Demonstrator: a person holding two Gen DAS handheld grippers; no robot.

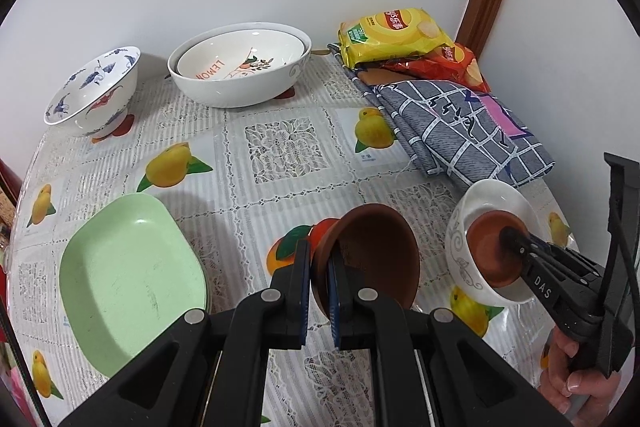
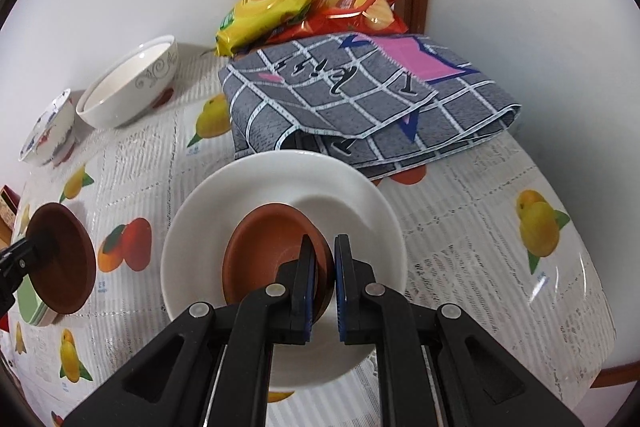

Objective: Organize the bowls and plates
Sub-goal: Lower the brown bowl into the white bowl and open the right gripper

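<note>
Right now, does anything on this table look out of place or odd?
Two snack bags, yellow and red, and a folded grey checked cloth sit among the dishes. Nothing looks spilled or broken.

Two terracotta-brown round saucers [image 1: 376, 255], a pale green rectangular plate [image 1: 132, 279], a blue-crane-painted white porcelain bowl [image 1: 94, 91] — all on a fruit-printed, lace-patterned white surface [image 1: 280, 147].

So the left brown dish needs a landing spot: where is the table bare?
Bare cloth lies between the green plate, the nested white bowls and the folded towel. Crowded: the far corner with the chip bags.
</note>
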